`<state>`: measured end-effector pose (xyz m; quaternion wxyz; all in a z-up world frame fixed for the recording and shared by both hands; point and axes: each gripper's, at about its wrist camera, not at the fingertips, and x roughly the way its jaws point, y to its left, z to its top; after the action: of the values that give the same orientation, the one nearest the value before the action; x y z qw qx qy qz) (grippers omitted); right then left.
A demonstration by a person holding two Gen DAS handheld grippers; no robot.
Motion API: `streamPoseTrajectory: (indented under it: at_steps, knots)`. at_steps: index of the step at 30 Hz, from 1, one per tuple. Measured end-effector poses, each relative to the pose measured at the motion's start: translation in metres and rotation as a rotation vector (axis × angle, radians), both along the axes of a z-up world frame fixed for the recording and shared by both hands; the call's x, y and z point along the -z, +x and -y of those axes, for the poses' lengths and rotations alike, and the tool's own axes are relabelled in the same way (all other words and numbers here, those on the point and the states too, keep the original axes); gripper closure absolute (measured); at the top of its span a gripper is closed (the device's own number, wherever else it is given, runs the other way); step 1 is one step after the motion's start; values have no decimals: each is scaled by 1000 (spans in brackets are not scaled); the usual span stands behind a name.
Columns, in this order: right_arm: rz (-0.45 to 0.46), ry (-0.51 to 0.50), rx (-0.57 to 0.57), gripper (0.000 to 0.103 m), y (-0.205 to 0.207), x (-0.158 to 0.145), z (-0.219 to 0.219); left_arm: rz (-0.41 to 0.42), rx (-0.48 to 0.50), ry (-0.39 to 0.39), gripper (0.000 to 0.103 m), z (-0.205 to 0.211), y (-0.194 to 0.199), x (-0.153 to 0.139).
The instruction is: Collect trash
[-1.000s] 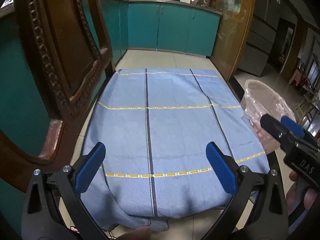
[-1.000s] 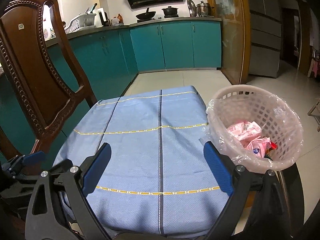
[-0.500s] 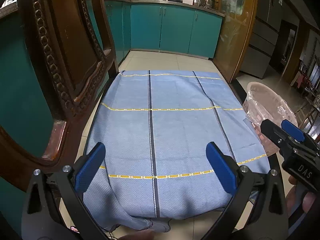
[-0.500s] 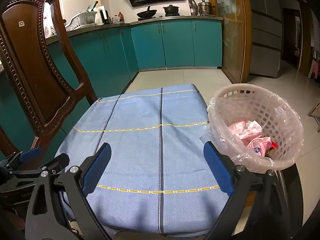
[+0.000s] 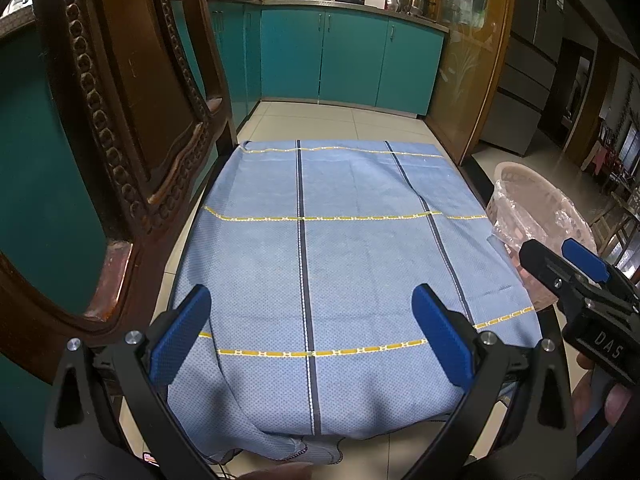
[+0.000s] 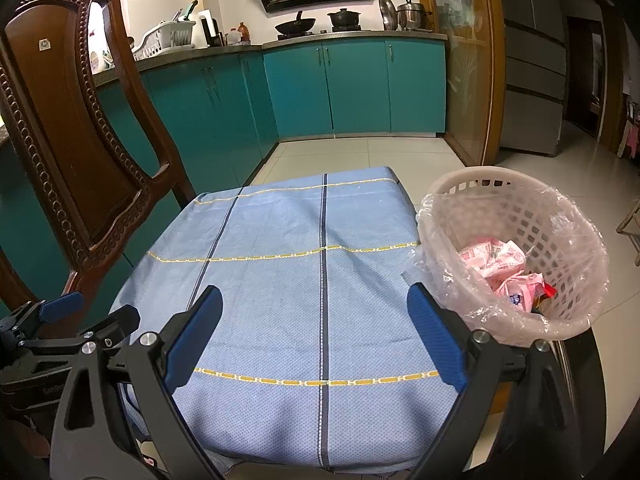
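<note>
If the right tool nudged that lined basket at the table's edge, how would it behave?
The basket looks like thin lattice plastic holding only a few wrappers, so probably light and easy to slide. It sits at the edge of the tablecloth, so it may tip off. Its loose liner would likely crumple.

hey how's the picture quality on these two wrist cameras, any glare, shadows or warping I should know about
Left wrist view: strong fisheye bending of the chair, black corners, dim overall, soft shadow on the near edge of the tablecloth. Right wrist view: brighter, window glare behind the chair, shiny highlights on the liner of the basket, wrappers inside sharp. Both grippers in focus.
</note>
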<state>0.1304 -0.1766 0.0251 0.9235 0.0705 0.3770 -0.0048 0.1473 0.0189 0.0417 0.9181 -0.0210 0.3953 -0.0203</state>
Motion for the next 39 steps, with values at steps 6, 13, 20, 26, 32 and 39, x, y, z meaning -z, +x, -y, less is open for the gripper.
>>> streamPoseTrajectory:
  at_steps: [6,13,20,26,32,39]
  knots:
    - [0,1,1,12,0,0,0,-1,-5,-1,3,0,0,0]
    - [-1,0,-1,12,0,0,-1,-3,-5,-3,3,-2,1,2]
    - [-2,0,-2,12,0,0,-1,-2,-5,-3,3,-2,1,2]
    - [-3,0,-2,12,0,0,-2,-1,-4,-1,3,-2,1,1]
    - [-4,1,-2,12,0,1,-2,-1,-4,-2,3,-1,0,1]
    - [-5,-2,-4,12,0,1,-2,0,-1,-2,3,-1,-1,0]
